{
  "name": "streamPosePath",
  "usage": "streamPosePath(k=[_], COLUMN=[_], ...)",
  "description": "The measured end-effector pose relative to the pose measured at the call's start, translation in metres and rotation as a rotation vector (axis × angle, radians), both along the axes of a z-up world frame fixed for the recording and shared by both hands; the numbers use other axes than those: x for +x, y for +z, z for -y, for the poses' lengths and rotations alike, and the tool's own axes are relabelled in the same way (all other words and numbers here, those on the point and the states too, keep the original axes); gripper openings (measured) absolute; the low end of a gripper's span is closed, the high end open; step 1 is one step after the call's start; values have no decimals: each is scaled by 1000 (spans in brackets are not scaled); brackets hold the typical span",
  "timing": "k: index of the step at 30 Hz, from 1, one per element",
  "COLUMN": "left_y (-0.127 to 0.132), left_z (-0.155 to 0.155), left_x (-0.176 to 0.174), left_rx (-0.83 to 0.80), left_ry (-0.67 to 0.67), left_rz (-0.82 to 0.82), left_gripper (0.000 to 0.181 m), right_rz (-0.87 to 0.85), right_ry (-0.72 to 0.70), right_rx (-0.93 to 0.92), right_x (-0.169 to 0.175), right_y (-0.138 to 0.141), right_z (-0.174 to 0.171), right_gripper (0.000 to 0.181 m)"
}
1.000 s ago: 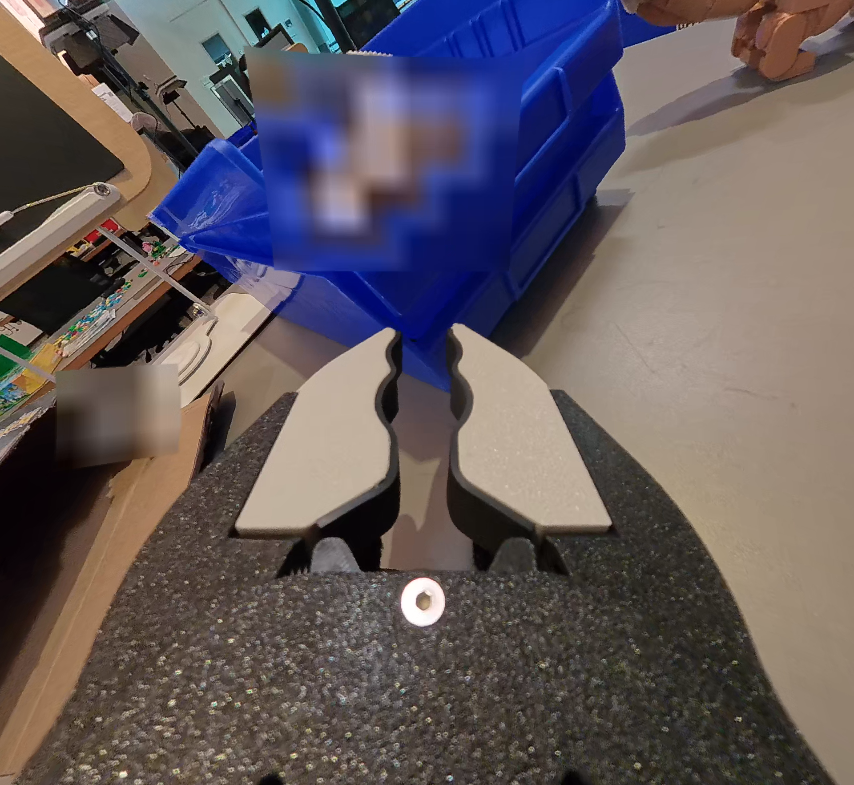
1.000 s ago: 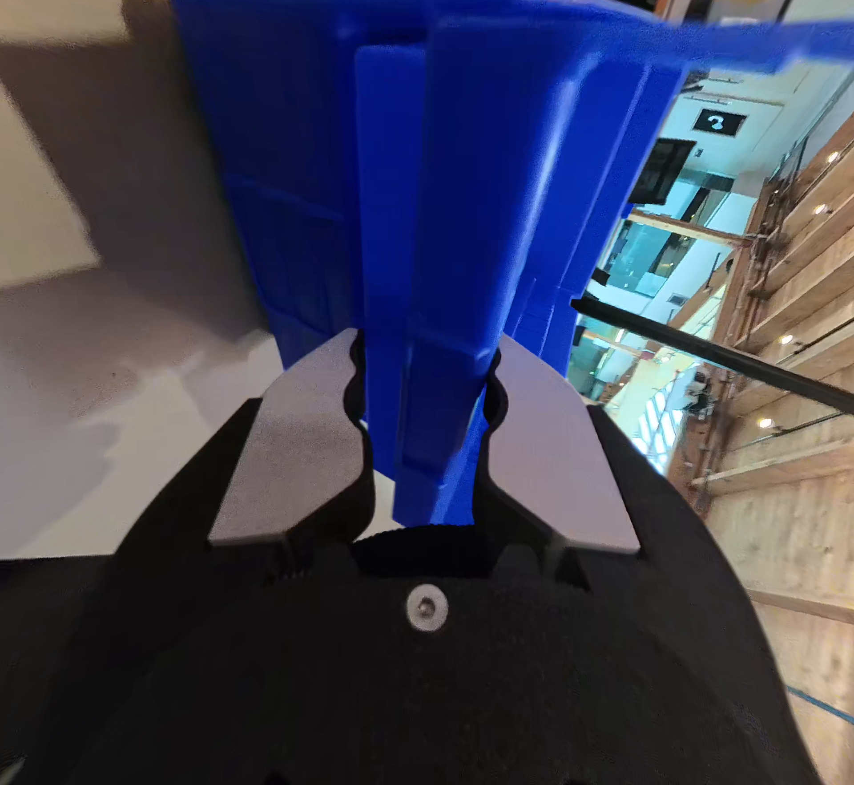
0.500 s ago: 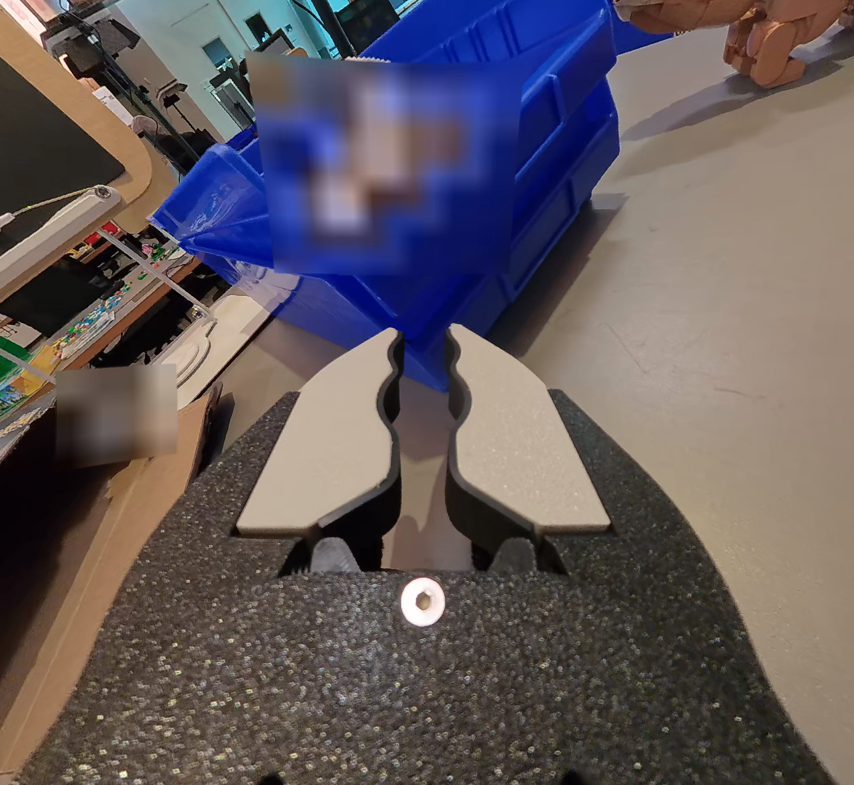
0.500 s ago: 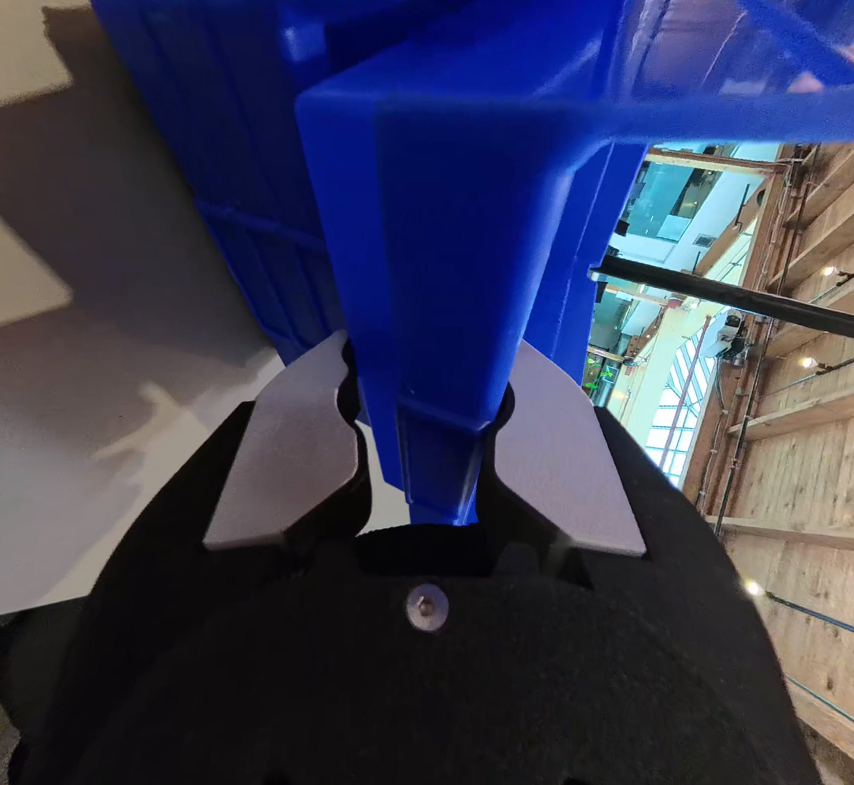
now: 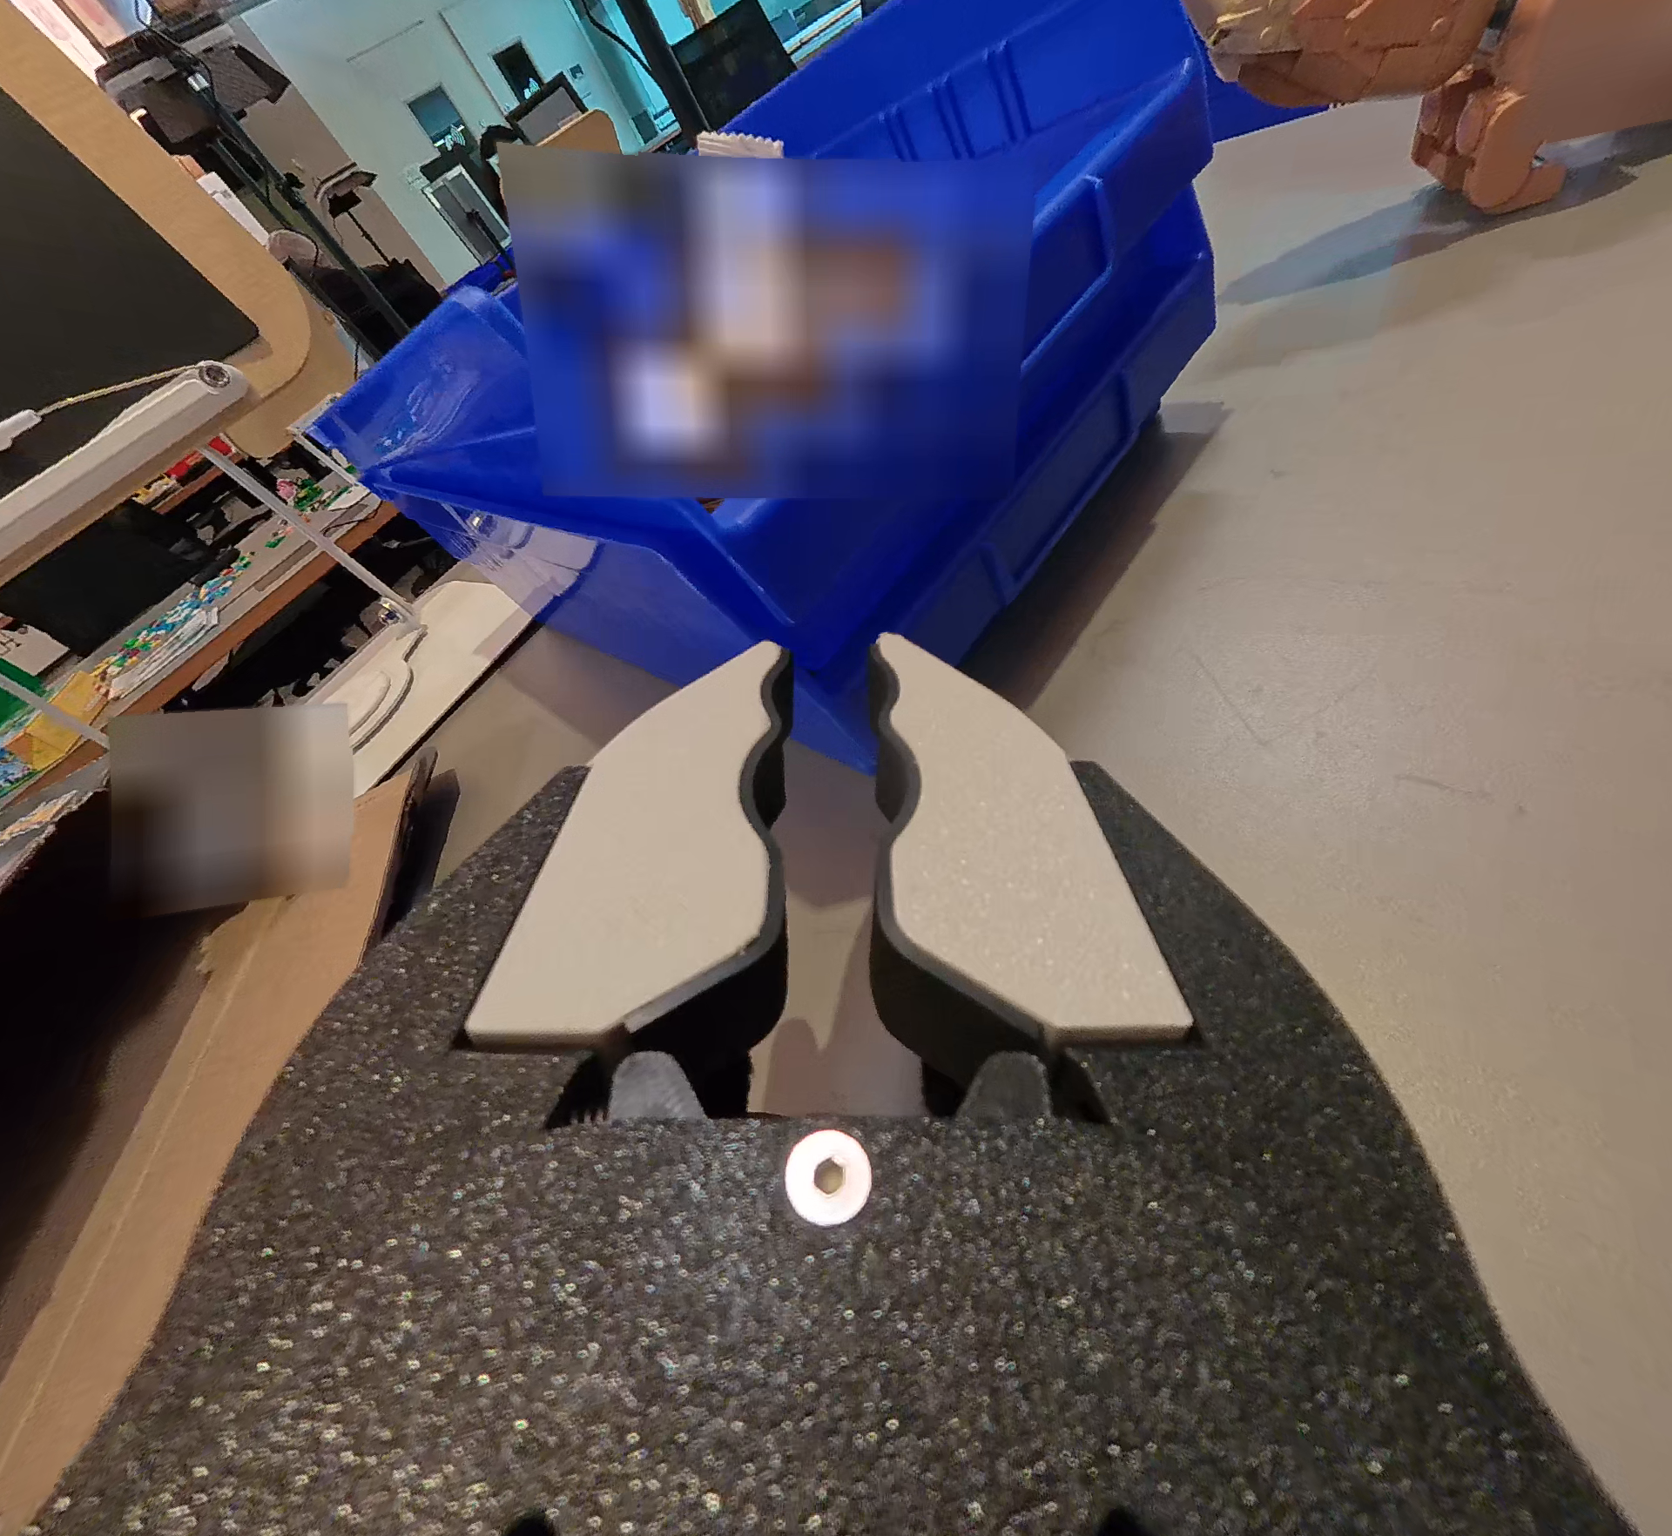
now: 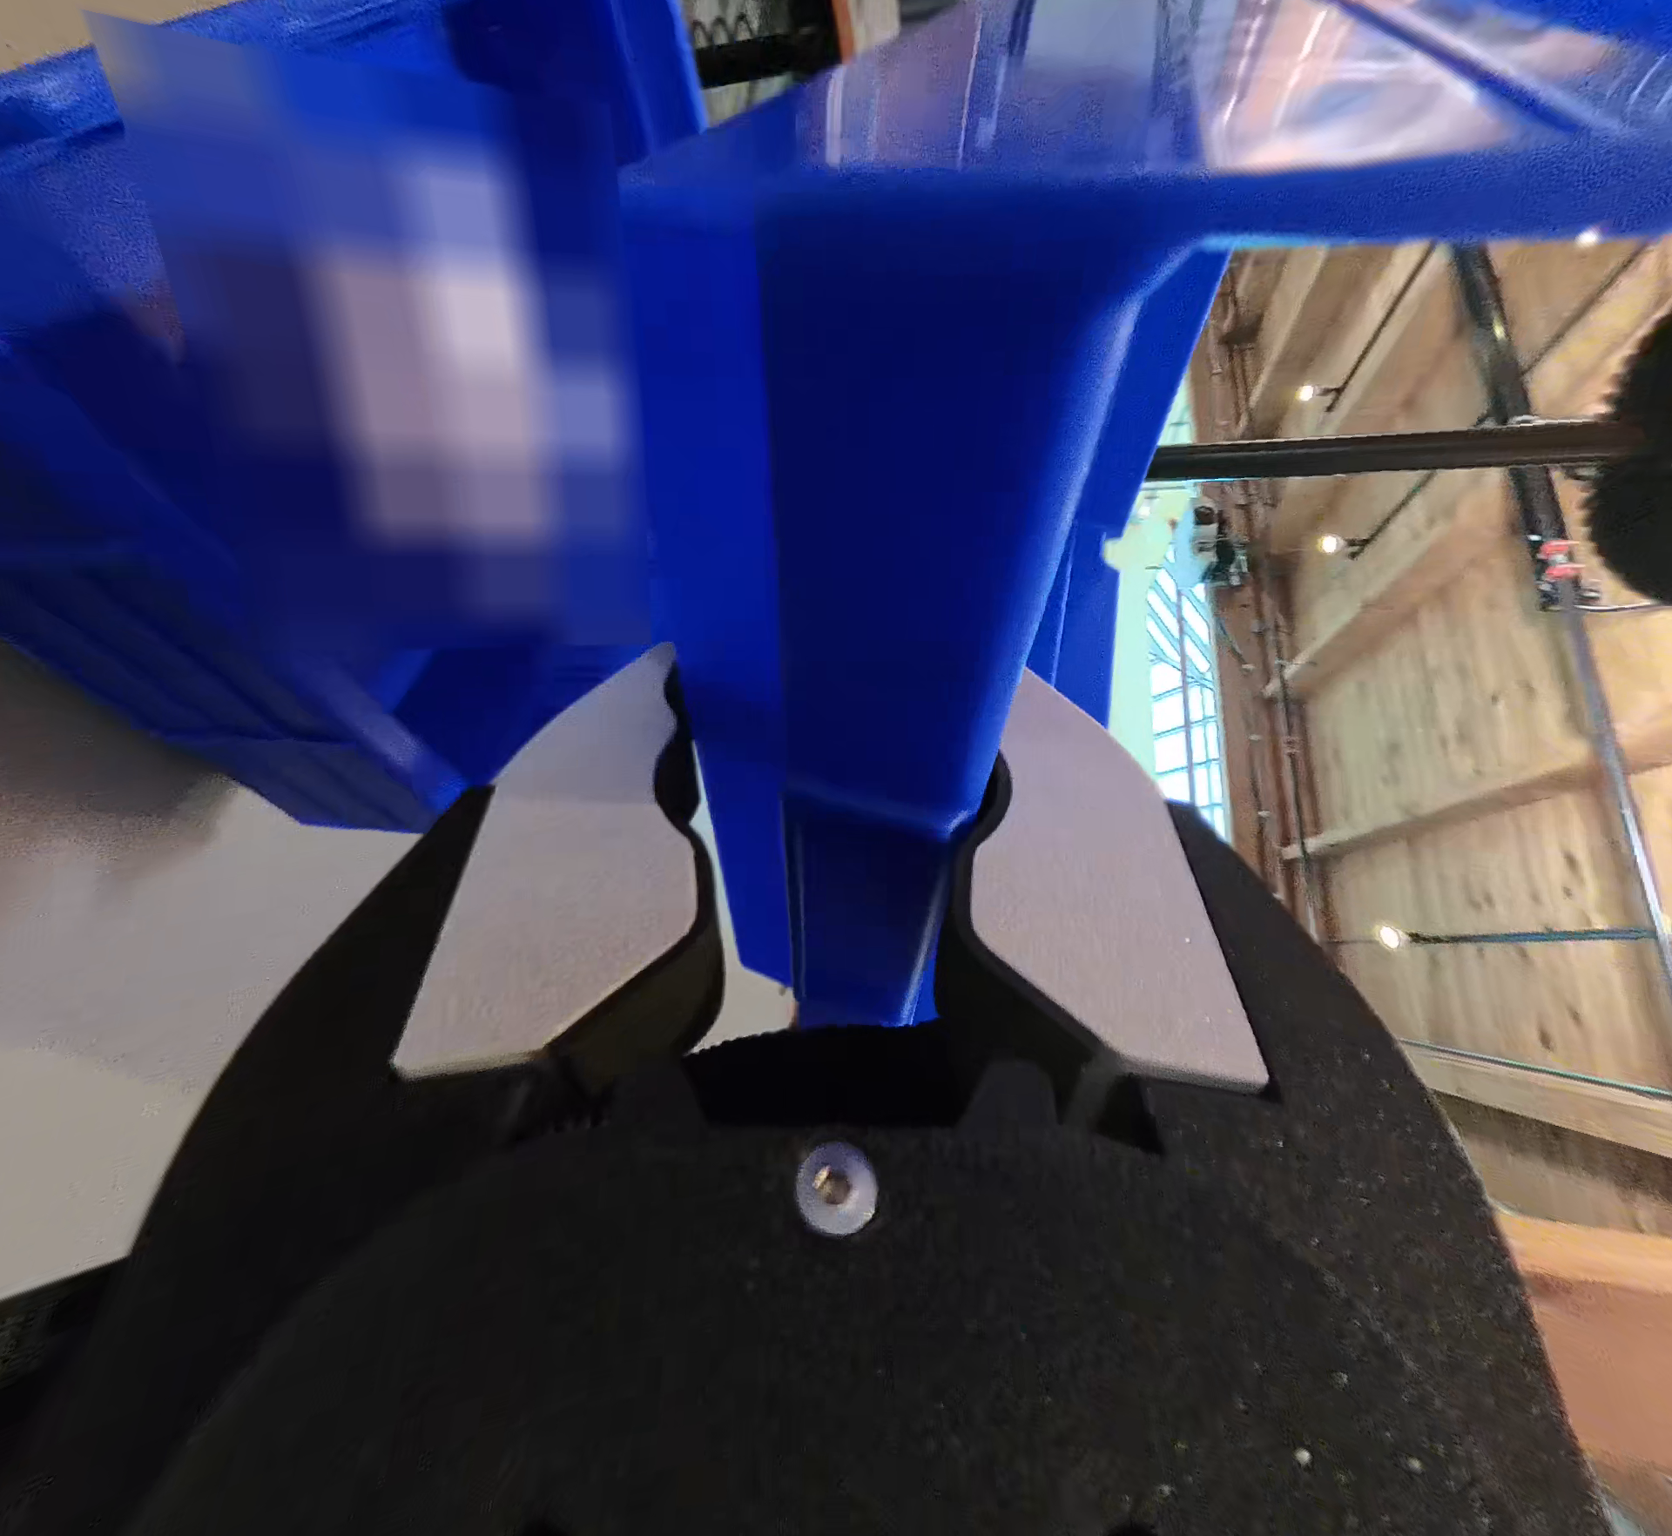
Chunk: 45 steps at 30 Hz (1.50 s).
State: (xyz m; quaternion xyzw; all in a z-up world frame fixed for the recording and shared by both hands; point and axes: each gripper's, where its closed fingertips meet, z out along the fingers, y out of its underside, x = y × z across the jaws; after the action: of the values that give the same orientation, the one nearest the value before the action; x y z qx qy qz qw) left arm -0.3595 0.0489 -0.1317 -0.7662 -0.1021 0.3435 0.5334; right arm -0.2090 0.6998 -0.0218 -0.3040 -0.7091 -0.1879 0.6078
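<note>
Two blue plastic bins are stacked on a grey table (image 5: 1357,678). The upper bin (image 5: 1104,163) is tilted up off the lower bin (image 5: 1086,515). My right gripper (image 6: 846,678) is shut on a corner post of the upper bin (image 6: 887,497), which fills most of the right wrist view. The lower bin (image 6: 90,588) shows at the left there. My left gripper (image 5: 830,660) is shut and empty, low over the table, just short of the lower bin's near corner and not touching it.
A tan toy figure (image 5: 1384,18) stands at the far right of the table behind the bins. An open cardboard box (image 5: 226,1040) sits at the table's left edge. Desks with small coloured pieces lie beyond on the left. The grippers' ends are close to 70 cm from one another. From my left tips it is roughly 30 cm to the tan toy figure (image 5: 1384,18); from my right, 40 cm.
My right gripper has swung with the upper bin in it, so the bin now tilts more and the lower bin shows at the left. My left gripper has barely moved.
</note>
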Motion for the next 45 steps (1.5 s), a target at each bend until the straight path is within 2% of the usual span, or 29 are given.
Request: streamPosePath(k=[6,13,17,25,30,32,35,37,38,40,45], left_y=[4,7,13,7,19,26,35,38,40,42,39], left_z=[0,8,11,16,19,21,24,25,26,28,31], left_x=[2,5,13,20,24,25,26,26,26,25,21], left_rx=[29,56,85,-14,16,29,49,59,64,69,66], left_ry=[-4,19,6,47,69,78,88,95,98,105,123], left_rz=[14,58,84,108,111,96,72,64,59,47,53], left_gripper=[15,15,15,15,15,15,14,14,14,13,13], right_rz=[-37,-52,-33,-8,54,121,265,368,348,304,292], right_ry=[60,215,322,546,639,647,629,571,563,528,409], right_rx=[-34,-14,22,8,-23,-23,-4,21,33,137,92], right_x=[-10,-42,-64,-104,-132,-144,-160,-169,-176,-186,-188], right_y=[57,98,114,132,115,94,44,4,-6,-12,-12], right_z=[46,131,194,350,444,477,520,536,544,551,547], right_gripper=[57,57,57,57,57,57,57,56,56,56,57])
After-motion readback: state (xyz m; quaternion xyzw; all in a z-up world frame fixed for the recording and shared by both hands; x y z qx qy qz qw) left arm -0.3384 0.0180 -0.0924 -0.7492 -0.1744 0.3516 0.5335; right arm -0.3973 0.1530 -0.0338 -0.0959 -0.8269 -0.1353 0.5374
